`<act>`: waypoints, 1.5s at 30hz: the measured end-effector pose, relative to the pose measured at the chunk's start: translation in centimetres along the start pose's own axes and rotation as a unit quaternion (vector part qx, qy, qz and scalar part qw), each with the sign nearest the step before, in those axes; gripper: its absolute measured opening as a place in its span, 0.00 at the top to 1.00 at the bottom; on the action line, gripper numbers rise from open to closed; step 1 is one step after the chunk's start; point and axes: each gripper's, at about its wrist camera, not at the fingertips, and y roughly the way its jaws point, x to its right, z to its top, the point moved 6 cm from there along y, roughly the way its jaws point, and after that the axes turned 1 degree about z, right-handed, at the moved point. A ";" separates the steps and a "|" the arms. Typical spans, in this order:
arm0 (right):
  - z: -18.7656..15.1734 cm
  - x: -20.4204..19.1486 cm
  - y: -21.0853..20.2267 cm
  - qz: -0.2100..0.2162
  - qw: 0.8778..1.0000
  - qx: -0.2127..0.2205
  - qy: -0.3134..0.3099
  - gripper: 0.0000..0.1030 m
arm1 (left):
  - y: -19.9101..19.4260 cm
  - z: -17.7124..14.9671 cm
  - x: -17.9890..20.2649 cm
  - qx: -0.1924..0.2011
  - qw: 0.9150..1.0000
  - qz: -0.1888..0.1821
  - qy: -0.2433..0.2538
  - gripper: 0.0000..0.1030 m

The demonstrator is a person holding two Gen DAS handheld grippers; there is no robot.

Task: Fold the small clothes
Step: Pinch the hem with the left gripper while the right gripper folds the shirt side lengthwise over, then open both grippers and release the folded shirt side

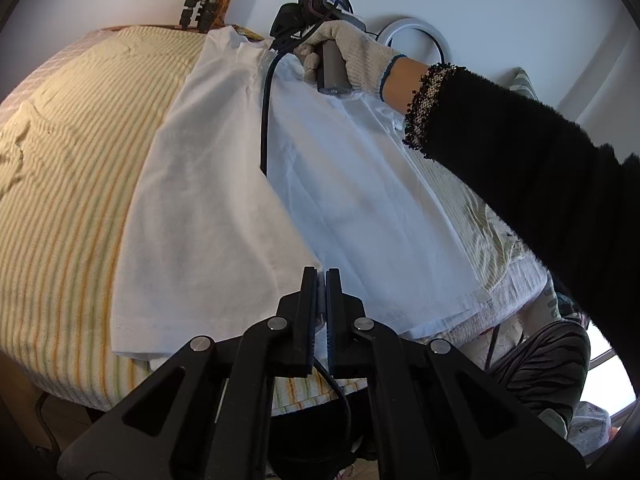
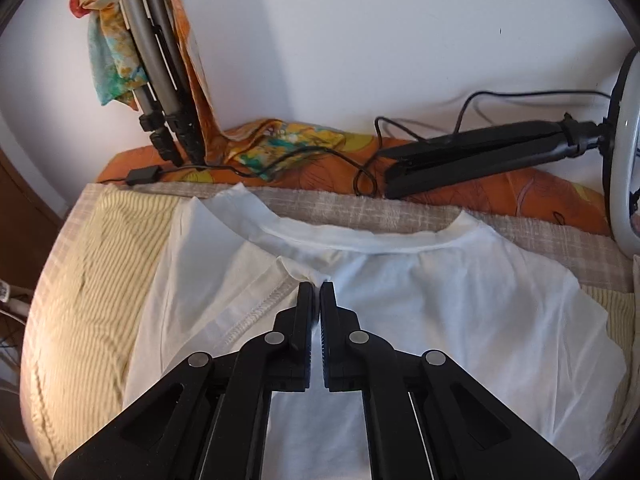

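Observation:
A small white T-shirt [image 1: 208, 184] lies on a yellow striped towel [image 1: 72, 168], its left side folded over the middle. My left gripper [image 1: 321, 274] is shut on the folded edge near the hem. My right gripper [image 2: 316, 286] is shut on the folded sleeve edge of the shirt [image 2: 460, 312], just below the collar [image 2: 352, 240]. In the left wrist view the right gripper's body [image 1: 308, 12] shows at the far collar end, held by a gloved hand [image 1: 352, 56]; its fingertips are hidden there.
A black folded tripod stand [image 2: 480, 152] with a ring light [image 2: 624, 160] and cables lies on an orange patterned cloth [image 2: 280, 148] behind the towel. Grey tripod legs [image 2: 160, 80] lean against the white wall. The person's black sleeve [image 1: 520, 168] crosses the right side.

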 end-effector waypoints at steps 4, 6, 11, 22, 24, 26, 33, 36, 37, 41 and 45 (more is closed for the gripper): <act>-0.1 0.9 -1.6 -0.011 1.000 0.004 0.000 0.79 | 0.1 -0.3 0.6 -0.005 1.000 -0.007 0.008 1.00; -0.2 1.4 -3.0 -0.002 1.000 0.013 0.008 0.79 | -0.3 -0.5 1.1 -0.003 1.000 -0.009 0.022 1.00; -0.9 3.0 -7.7 0.019 0.999 0.039 0.026 0.75 | -1.6 -1.4 2.2 0.005 0.998 -0.017 0.052 1.00; -6.3 5.9 -20.4 0.071 0.991 0.102 0.051 0.74 | -5.4 -4.1 3.5 0.021 0.996 -0.023 0.085 1.00; -7.5 6.4 -22.4 0.083 0.988 0.115 0.054 0.68 | -5.8 -4.3 3.3 0.022 0.997 -0.018 0.075 1.00; -8.9 7.1 -24.3 0.087 0.986 0.130 0.057 0.63 | -6.0 -4.2 3.2 0.027 0.997 -0.008 0.075 1.00; -13.8 9.7 -28.2 0.073 0.985 0.150 0.048 0.63 | -5.5 -3.7 5.2 0.051 0.994 0.007 0.091 1.00; -15.6 11.1 -28.7 0.063 0.984 0.155 0.057 0.62 | -4.8 -3.6 6.1 0.055 0.992 0.026 0.111 0.96; -16.1 11.4 -28.6 0.068 0.984 0.151 0.059 0.63 | -4.7 -3.7 6.1 0.056 0.991 0.033 0.115 0.91; -17.8 10.6 -26.9 0.075 0.989 0.121 0.041 0.63 | -3.9 -3.9 5.2 0.062 0.987 0.089 0.116 0.81; -17.9 7.1 -24.7 0.089 0.992 0.086 -0.007 0.63 | -3.5 -3.5 2.7 0.064 0.990 0.108 0.063 0.81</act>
